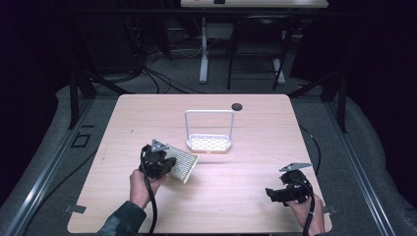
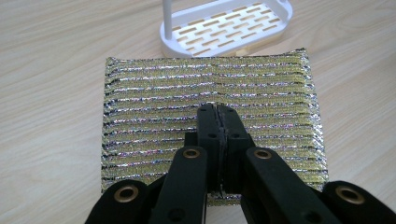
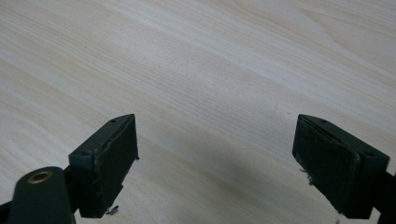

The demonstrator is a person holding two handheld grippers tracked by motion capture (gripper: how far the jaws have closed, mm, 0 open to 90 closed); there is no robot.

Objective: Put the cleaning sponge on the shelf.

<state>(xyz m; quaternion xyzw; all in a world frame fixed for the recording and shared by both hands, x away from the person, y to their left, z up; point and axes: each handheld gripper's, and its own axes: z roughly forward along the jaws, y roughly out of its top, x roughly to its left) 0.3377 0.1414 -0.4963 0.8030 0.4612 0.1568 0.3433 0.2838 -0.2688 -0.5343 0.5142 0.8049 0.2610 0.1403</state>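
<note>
High view: left tool (image 1: 164,164) clamps the glittery scouring pad (image 1: 181,163) above the desk (image 1: 246,196), just short of the white rack (image 1: 209,142). Right tool (image 1: 275,193) gapes, empty, well apart. Nothing lies between pad and rack.

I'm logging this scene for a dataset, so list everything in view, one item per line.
Glittery gold-and-silver scouring pad: one, clamped by the left gripper, lifted near the caddy.
White slotted plastic caddy with tall loop handle: one, table centre.
Small dark round spot: one, table's far edge.
Light wooden table: one.
Left gripper: black, shut on the pad.
Right gripper: black, fingers wide apart, above bare table.
</note>
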